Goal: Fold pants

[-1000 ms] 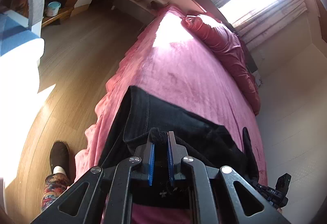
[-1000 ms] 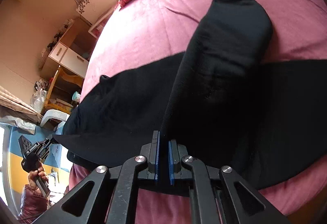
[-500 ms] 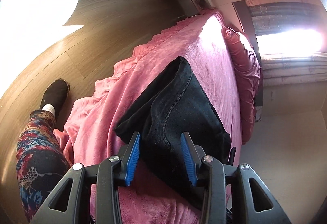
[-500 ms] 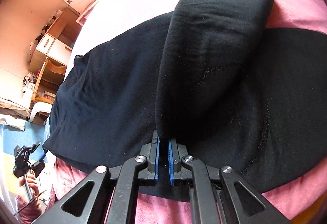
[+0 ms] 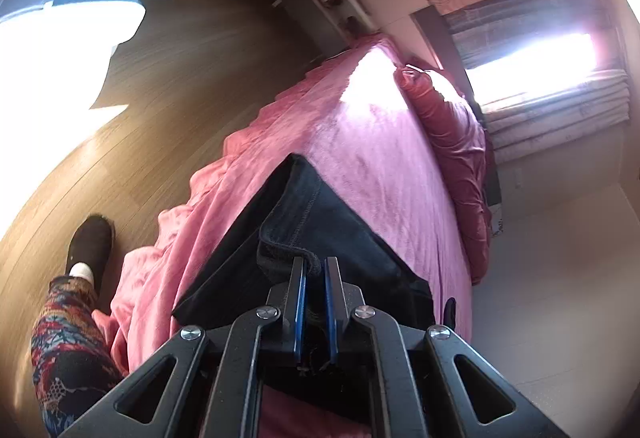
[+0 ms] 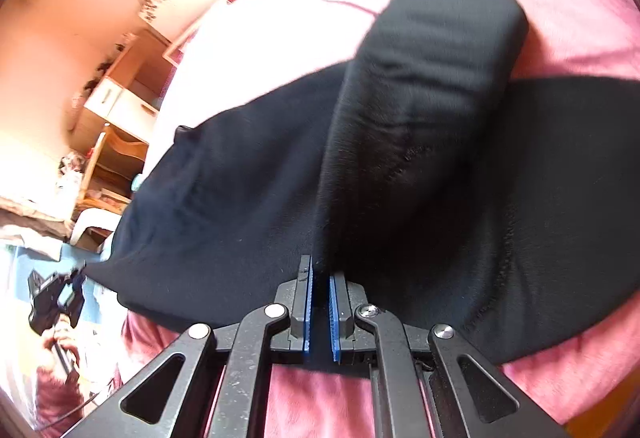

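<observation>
Black pants (image 5: pixel 320 234) lie on the pink bed (image 5: pixel 384 166). In the left wrist view my left gripper (image 5: pixel 315 266) is shut on a thick hem at the near edge of the pants. In the right wrist view my right gripper (image 6: pixel 319 270) is shut on the edge of a pant leg (image 6: pixel 420 110) that rises from the jaws and drapes over the rest of the pants (image 6: pixel 224 214). The left gripper (image 6: pixel 56 298) also shows small at the far left of the right wrist view.
A red quilt (image 5: pixel 452 142) lies along the far side of the bed under a bright window (image 5: pixel 532 54). Wooden floor (image 5: pixel 168 94), a bedside shelf (image 5: pixel 332 2) and my leg with a dark slipper (image 5: pixel 90 246) are to the left. A desk and drawers (image 6: pixel 116 110) stand beyond the bed.
My left gripper was shut on the pants, opened half a second ago, and is now shut again on the hem. My right gripper has stayed shut on the pant leg.
</observation>
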The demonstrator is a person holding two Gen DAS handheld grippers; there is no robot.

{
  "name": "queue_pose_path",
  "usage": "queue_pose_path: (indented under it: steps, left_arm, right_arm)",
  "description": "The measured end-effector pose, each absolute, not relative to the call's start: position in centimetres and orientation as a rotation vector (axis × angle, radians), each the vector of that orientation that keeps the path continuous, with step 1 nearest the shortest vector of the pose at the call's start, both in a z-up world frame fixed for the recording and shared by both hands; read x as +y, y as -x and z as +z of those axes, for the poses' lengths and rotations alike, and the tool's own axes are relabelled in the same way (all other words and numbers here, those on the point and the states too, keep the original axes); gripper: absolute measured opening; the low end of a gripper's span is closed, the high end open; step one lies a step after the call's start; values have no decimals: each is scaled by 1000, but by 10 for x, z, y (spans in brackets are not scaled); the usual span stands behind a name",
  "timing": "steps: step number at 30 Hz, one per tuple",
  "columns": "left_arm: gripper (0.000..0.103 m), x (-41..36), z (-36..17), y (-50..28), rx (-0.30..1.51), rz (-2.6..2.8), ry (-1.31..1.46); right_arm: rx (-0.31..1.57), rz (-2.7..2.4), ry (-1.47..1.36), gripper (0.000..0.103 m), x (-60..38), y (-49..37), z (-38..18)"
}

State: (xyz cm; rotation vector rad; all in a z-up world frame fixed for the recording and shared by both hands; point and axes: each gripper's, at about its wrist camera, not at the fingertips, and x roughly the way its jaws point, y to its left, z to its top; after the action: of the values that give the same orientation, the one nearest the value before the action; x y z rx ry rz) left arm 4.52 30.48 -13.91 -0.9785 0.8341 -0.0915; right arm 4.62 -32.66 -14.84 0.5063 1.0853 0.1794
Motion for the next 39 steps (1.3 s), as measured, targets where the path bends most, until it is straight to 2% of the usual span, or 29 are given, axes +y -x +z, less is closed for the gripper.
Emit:
queue_pose_path:
  steps: [5,9,17,22,24,25,26,27,28,29,32,33,34,36,38,39]
  left_arm:
    - [8,300,-156,-49,950,-36,828]
    - [7,307,-183,-32,1007,2,852]
    - [7,308,-180,-21,1002,-2,839]
    - [8,303,-193,-24,1069,34,812]
    - [12,302,-197,-25,1086,66,803]
    - [17,303,-197,-25,1090,83,811]
    - [26,305,-196,-25,1095,121,804]
    - [29,308,-192,-24,1096,167,790]
    - [29,311,-187,-23,1083,201,783]
    - [29,314,-180,-21,1059,228,778]
    - [31,315,-150,-17,959,268,728]
    - [31,311,-141,-17,930,256,706]
    - [31,304,-133,-18,907,236,680]
    - [34,284,-121,-25,886,175,618]
    - [34,254,-115,-34,896,87,547]
    - [34,237,-113,-38,900,32,511]
  right_arm:
    - [1146,173,-467,7,-323,-29,-162]
    - [1165,147,-461,6,-321,-22,-171]
    - [1109,174,-361,6,-305,-9,-139]
    - [1182,136,-339,7,-301,-16,-170]
    - [1206,132,-349,7,-299,-20,-177]
    - [1206,134,-355,11,-299,-22,-177]
    - [1211,152,-369,13,-301,-22,-175]
    - [1215,163,-378,23,-303,-23,-173]
    - [1226,175,-386,41,-308,-22,-170]
    - [1239,189,-390,47,-312,-22,-167]
    - [1221,203,-349,50,-326,-17,-145]
    - [1203,191,-342,56,-333,-16,-136]
    - [1182,174,-343,67,-338,-18,-127]
    - [1125,127,-348,74,-350,-26,-109]
    - [1074,60,-345,74,-359,-43,-95]
    - [1054,45,-343,78,-361,-55,-90]
